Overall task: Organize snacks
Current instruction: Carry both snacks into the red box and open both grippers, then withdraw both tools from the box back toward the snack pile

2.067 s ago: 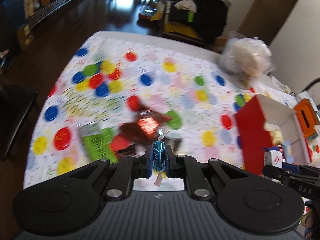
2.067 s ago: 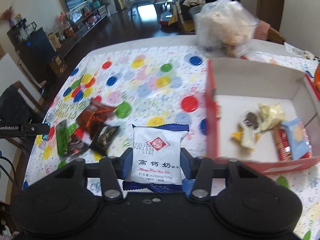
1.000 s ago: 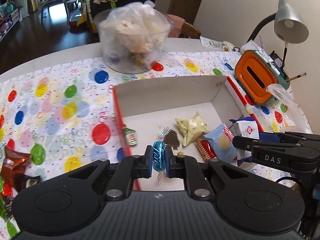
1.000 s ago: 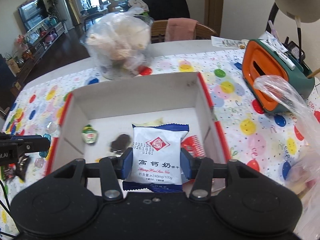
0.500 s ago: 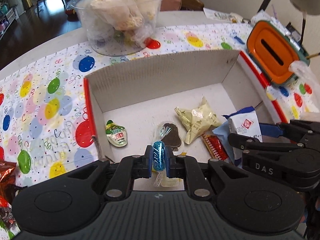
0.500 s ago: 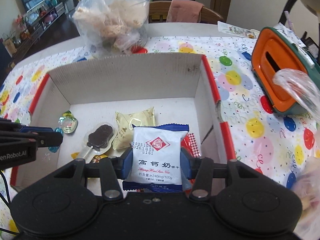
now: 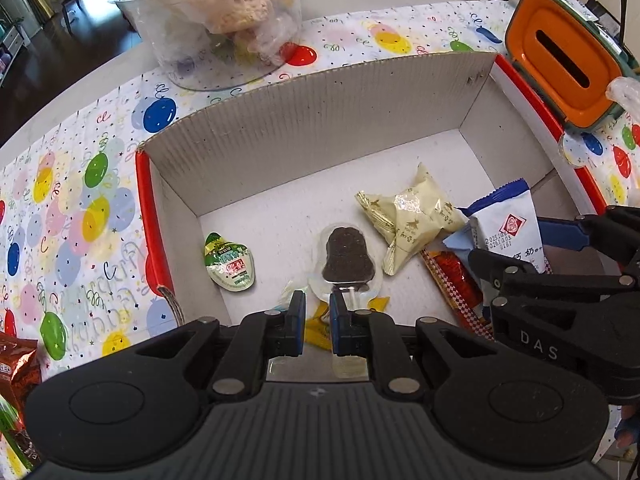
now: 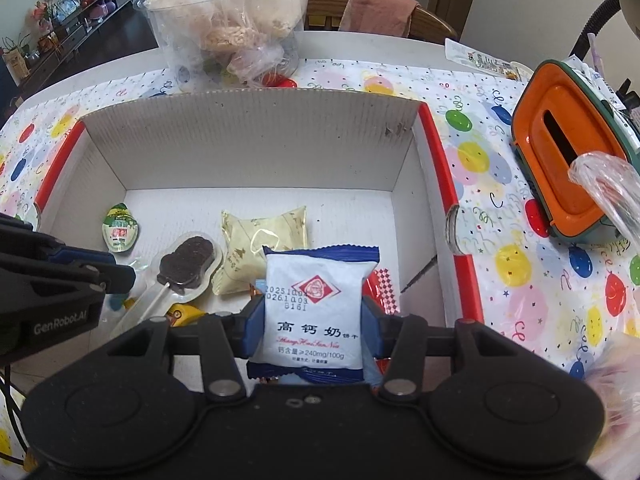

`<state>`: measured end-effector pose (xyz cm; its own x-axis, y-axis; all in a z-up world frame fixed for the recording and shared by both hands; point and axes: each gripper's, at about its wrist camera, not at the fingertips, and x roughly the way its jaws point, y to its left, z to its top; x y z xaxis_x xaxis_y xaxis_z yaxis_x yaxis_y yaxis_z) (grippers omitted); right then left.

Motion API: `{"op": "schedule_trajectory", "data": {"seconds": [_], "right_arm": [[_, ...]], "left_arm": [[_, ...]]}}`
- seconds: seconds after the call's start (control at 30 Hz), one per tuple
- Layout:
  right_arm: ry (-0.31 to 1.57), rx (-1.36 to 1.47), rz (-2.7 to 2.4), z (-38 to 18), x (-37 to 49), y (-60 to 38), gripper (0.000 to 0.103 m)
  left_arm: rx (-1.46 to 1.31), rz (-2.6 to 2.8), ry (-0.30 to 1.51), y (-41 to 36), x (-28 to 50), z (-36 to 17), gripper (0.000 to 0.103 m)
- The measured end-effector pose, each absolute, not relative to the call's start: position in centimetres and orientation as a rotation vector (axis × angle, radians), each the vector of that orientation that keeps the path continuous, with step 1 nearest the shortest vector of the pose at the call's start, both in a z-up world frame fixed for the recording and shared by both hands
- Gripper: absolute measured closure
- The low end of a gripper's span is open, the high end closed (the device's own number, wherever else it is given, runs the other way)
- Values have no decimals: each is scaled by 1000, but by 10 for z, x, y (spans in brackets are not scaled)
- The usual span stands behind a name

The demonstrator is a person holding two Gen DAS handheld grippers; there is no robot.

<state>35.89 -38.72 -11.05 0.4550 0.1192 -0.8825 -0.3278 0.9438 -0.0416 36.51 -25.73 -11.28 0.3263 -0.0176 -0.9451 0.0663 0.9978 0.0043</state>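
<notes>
A red-edged cardboard box (image 7: 320,92) (image 8: 248,132) holds several snacks: a green jelly cup (image 7: 229,263) (image 8: 120,229), a chocolate pop (image 7: 347,258) (image 8: 186,263), a cream packet (image 7: 408,216) (image 8: 260,236) and a red wafer pack (image 7: 454,276). My left gripper (image 7: 317,322) is over the box's near edge, jaws slightly apart and empty; the blue candy it held is out of sight. My right gripper (image 8: 313,322) (image 7: 520,248) is shut on a white and blue milk biscuit packet (image 8: 316,308) (image 7: 508,232), held over the box's right half.
A clear tub of bagged snacks (image 7: 216,20) (image 8: 232,20) stands behind the box. An orange and green container (image 7: 564,56) (image 8: 568,164) sits at the right. Brown and green snack packets (image 7: 16,364) lie on the balloon tablecloth (image 7: 72,200) at the left.
My left gripper has opened and the blue candy is gone from between its fingers. Both grippers have moved closer in over the box. The right gripper still holds the packet.
</notes>
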Motion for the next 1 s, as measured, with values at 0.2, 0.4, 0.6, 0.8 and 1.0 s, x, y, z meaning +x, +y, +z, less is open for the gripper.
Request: {"op": "schedule_trajectory", "data": {"seconds": [0.2, 0.4, 0.6, 0.8, 1.0], "right_arm": [[1070, -193, 288, -109, 359, -391, 52], [1058, -171, 298, -102, 353, -395, 40], [1023, -148, 323, -86, 341, -396, 35], [991, -118, 357, -69, 327, -395, 29], [948, -72, 398, -48, 312, -387, 21]], "left_arm": [[22, -67, 1213, -253, 360, -108, 90], [3, -69, 1185, -247, 351, -100, 86], [-32, -80, 1145, -237, 338, -88, 81], [-53, -96, 1088, -229, 320, -69, 74], [-68, -102, 1026, -216, 300, -50, 54]]}}
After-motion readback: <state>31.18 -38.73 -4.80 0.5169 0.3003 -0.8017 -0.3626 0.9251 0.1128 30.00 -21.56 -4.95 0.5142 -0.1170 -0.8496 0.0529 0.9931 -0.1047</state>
